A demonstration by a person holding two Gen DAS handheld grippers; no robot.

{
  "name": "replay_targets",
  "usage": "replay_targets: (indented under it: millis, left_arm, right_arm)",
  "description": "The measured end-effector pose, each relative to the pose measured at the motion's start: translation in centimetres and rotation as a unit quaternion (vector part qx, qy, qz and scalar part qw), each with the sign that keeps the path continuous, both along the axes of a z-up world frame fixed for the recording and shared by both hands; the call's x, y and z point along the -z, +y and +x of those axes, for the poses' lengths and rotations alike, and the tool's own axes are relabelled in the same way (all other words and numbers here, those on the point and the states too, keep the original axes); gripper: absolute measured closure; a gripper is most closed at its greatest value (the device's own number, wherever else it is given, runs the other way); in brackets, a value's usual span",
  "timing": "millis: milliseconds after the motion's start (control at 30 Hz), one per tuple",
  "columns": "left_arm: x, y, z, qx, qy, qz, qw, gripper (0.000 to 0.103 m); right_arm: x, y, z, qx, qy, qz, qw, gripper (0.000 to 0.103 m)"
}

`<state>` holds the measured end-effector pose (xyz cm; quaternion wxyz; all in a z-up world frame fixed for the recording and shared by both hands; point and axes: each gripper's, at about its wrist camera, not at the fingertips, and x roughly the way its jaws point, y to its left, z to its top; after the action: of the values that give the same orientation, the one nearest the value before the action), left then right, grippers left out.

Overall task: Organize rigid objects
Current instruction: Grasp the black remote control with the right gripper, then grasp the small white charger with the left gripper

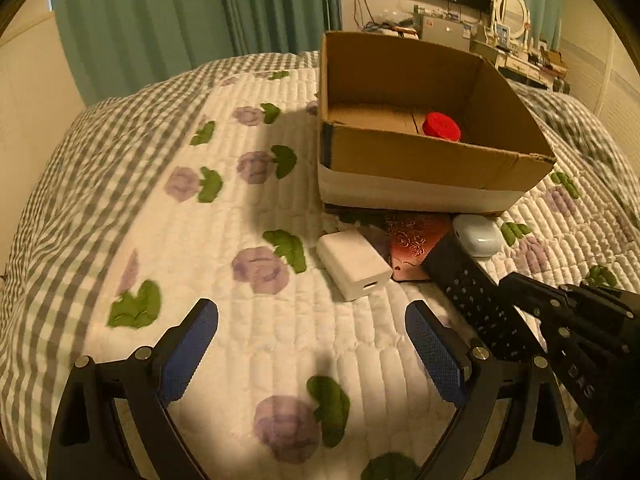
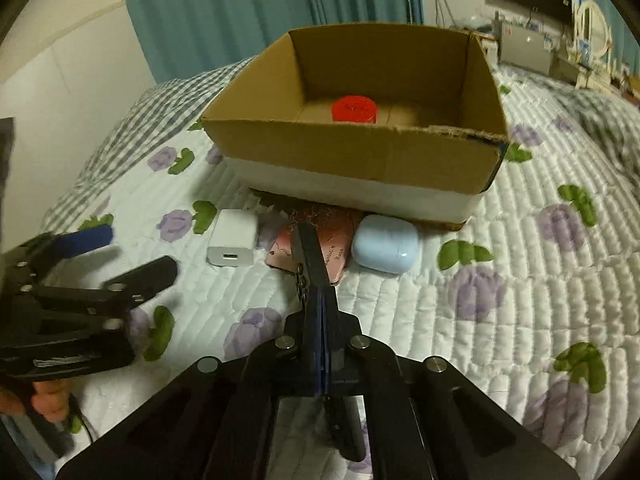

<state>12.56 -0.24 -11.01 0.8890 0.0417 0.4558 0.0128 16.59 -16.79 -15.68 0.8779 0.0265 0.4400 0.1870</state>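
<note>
An open cardboard box (image 1: 420,160) (image 2: 360,152) stands on the bed with a red round object (image 1: 441,126) (image 2: 354,109) inside. In front of it lie a white charger (image 1: 354,264) (image 2: 232,238), a pink patterned card (image 1: 414,246) (image 2: 340,240) and a pale blue earbud case (image 1: 478,234) (image 2: 385,243). My right gripper (image 2: 316,304) (image 1: 516,300) is shut on a black remote control (image 1: 476,296) (image 2: 308,260), held edge-on above the quilt. My left gripper (image 1: 312,332) (image 2: 120,256) is open and empty over the quilt, left of the remote.
The bed has a white quilt (image 1: 260,340) with purple flowers and a grey checked border. Green curtains (image 1: 180,12) hang behind. A cluttered desk (image 1: 500,48) with a monitor and mirror stands at the far right.
</note>
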Motion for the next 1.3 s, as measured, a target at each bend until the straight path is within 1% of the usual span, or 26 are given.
replay_targets:
  millis: [133,167,200,233,267,367,433,533,567,600,667,700,767,833,900,967,1033,1100,1133,1167,1200,1233,1267,1300]
  left_arm:
    - [1.0,-0.2,0.9,-0.004,0.007,0.007,0.9999,0.007]
    - [1.2,-0.1,1.1,-0.007,0.009,0.009,0.9999,0.007]
    - [1.4,0.0,1.1,-0.009,0.010,0.010,0.9999,0.007]
    - [1.6,0.2,1.1,-0.010,0.011,0.010,0.9998,0.007]
    - [1.7,0.3,1.0,-0.011,0.012,0.008,0.9998,0.007]
    - [1.7,0.5,0.8,-0.009,0.010,0.003,0.9999,0.007]
    - [1.7,0.5,0.8,-0.007,0.008,0.001,0.9999,0.007]
    - [1.8,0.2,0.9,-0.002,0.009,0.002,1.0000,0.007]
    - [1.8,0.1,0.9,-0.002,0.010,0.003,0.9999,0.007]
    - [1.9,0.0,0.9,-0.002,0.011,0.004,0.9999,0.007]
    - [1.9,-0.1,0.9,-0.003,0.012,0.004,0.9999,0.007]
    - [1.8,-0.1,1.0,-0.003,0.012,0.003,0.9999,0.007]
    - [1.8,-0.4,1.2,-0.004,0.012,-0.001,0.9999,0.007]
    - [1.8,-0.7,1.6,-0.002,0.011,-0.005,0.9999,0.007]
    - [2.3,-1.3,2.3,-0.001,0.015,-0.004,0.9999,0.007]
    - [2.9,-2.0,3.1,0.003,0.018,0.001,0.9998,0.007]
    - [3.5,-2.9,3.8,0.007,0.012,0.016,0.9998,0.007]
    - [4.0,-3.3,4.5,0.003,0.007,0.014,0.9999,0.009]
    - [4.2,-3.3,4.8,0.002,0.005,0.010,0.9999,0.013]
    - [4.6,-3.3,5.2,-0.001,0.006,0.006,1.0000,0.026]
    - [5.0,-3.4,5.6,-0.003,0.009,0.005,0.9999,0.036]
    - [5.3,-3.3,5.8,-0.007,0.007,0.003,0.9999,0.038]
    - [5.3,-3.3,5.8,-0.007,0.003,0.000,1.0000,0.047]
    - [5.3,-3.2,5.7,-0.008,0.003,-0.002,1.0000,0.049]
  right_arm:
    - [0.4,-0.5,0.5,0.009,0.009,0.003,1.000,0.102]
    - [0.6,-0.4,0.6,0.007,0.015,0.006,1.000,0.095]
    - [0.8,-0.4,0.7,0.001,0.024,0.012,1.000,0.076]
    - [1.0,-0.4,0.8,-0.005,0.033,0.019,0.999,0.065]
    - [1.1,-0.3,0.7,-0.007,0.035,0.017,0.999,0.057]
    - [2.0,0.2,1.0,-0.012,0.051,0.002,0.999,0.057]
    - [3.0,0.8,1.4,-0.014,0.069,-0.021,0.997,0.057]
    - [3.6,1.4,1.5,-0.019,0.073,-0.043,0.996,0.058]
    - [3.6,1.4,1.5,-0.018,0.071,-0.046,0.996,0.059]
    - [3.5,1.5,1.4,-0.016,0.066,-0.050,0.996,0.065]
    - [2.7,1.3,0.9,0.000,0.039,-0.060,0.997,0.078]
    - [2.2,1.0,0.7,0.012,0.026,-0.061,0.998,0.081]
    - [1.3,0.0,0.6,0.034,0.005,-0.053,0.998,0.082]
    - [0.7,-0.4,0.7,0.053,-0.006,-0.074,0.996,0.082]
    - [0.6,-0.7,1.2,0.069,-0.003,-0.088,0.994,0.083]
    - [0.9,-1.1,1.7,0.078,0.009,-0.087,0.993,0.083]
    - [1.2,-1.4,1.9,0.084,0.016,-0.090,0.992,0.083]
    - [1.2,-1.3,2.0,0.085,0.015,-0.090,0.992,0.083]
    - [1.2,-1.3,2.0,0.085,0.014,-0.091,0.992,0.083]
    - [1.3,-1.3,2.0,0.085,0.013,-0.092,0.992,0.083]
    - [1.3,-1.4,1.8,0.084,0.012,-0.093,0.992,0.083]
    - [1.4,-1.2,1.8,0.083,0.012,-0.093,0.992,0.083]
    - [1.4,-1.2,1.7,0.083,0.012,-0.094,0.992,0.083]
    - [1.4,-1.2,1.7,0.083,0.011,-0.094,0.992,0.083]
